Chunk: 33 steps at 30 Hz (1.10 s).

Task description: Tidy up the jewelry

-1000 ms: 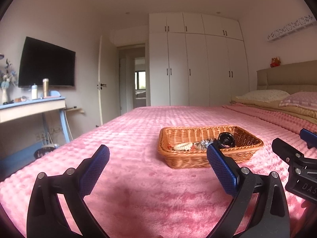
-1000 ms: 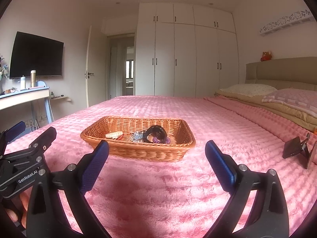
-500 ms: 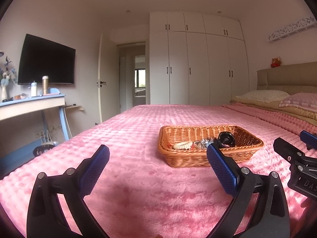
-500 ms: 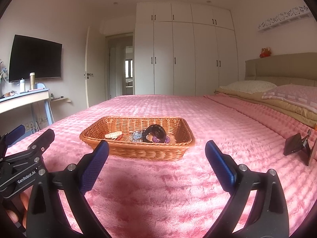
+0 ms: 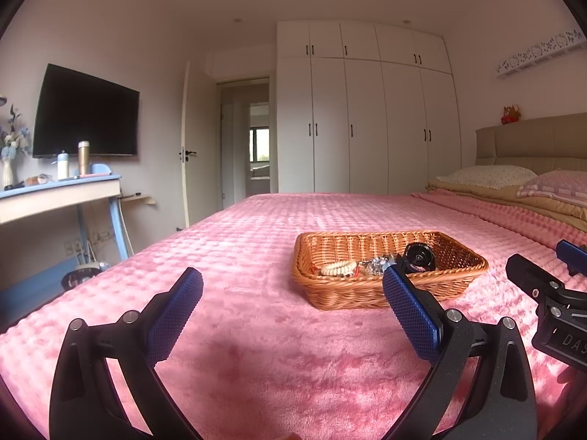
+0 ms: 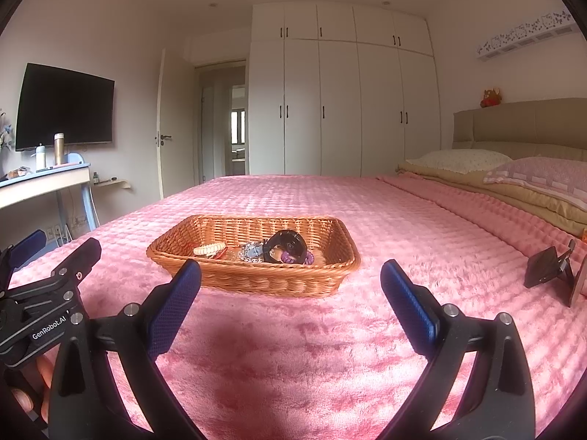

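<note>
1. Left wrist view: wicker basket (image 5: 389,269) sits on the pink bed (image 5: 256,293), at 1 o'clock from the left tongs (image 5: 291,302). Inside: cream bead bracelet (image 5: 338,267), silvery jewelry tangle (image 5: 376,264), black round watch (image 5: 420,256).
2. Left tongs spread wide, holding nothing. Right tongs (image 5: 543,267) enter at 3 o'clock.
3. Versus 1.0 s ago: basket slightly higher in frame.
4. Right wrist view: basket (image 6: 253,256) at 12 o'clock from the right tongs (image 6: 291,289); purple piece (image 6: 293,256) under the watch (image 6: 286,245).
5. Right tongs spread, empty. Basket now nearer, larger.
</note>
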Available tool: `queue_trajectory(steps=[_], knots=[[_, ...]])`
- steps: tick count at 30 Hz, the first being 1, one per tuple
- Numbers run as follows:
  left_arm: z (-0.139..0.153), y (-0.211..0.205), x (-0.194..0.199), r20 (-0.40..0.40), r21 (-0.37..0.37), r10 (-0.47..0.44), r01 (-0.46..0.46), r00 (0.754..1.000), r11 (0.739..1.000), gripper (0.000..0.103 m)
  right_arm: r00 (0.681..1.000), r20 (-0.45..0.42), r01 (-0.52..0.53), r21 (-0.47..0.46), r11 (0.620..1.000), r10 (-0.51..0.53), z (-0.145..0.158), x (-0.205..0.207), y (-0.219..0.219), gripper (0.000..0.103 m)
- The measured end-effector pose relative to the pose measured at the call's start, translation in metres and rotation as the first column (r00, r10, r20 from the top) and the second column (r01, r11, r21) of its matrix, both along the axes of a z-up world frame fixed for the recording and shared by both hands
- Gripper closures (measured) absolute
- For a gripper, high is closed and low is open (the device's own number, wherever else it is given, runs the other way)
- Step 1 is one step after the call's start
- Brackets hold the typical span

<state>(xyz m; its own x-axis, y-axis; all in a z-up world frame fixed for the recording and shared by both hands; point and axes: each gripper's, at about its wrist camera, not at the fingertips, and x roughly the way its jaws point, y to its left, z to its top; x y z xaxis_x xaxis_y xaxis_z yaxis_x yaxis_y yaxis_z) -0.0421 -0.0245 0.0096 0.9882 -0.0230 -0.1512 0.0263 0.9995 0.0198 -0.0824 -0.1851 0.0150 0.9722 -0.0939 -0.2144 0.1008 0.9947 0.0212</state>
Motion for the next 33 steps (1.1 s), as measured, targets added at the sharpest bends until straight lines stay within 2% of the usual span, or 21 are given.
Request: queue_trajectory(steps=[33], knots=[[-0.0004,0.0004,-0.0001,-0.010,0.006,0.000,0.000,1.000,1.000,0.008,1.000,0.000,0.001,-0.002,1.000,-0.001,-0.0009,0.0009,-0.0006,0.008]])
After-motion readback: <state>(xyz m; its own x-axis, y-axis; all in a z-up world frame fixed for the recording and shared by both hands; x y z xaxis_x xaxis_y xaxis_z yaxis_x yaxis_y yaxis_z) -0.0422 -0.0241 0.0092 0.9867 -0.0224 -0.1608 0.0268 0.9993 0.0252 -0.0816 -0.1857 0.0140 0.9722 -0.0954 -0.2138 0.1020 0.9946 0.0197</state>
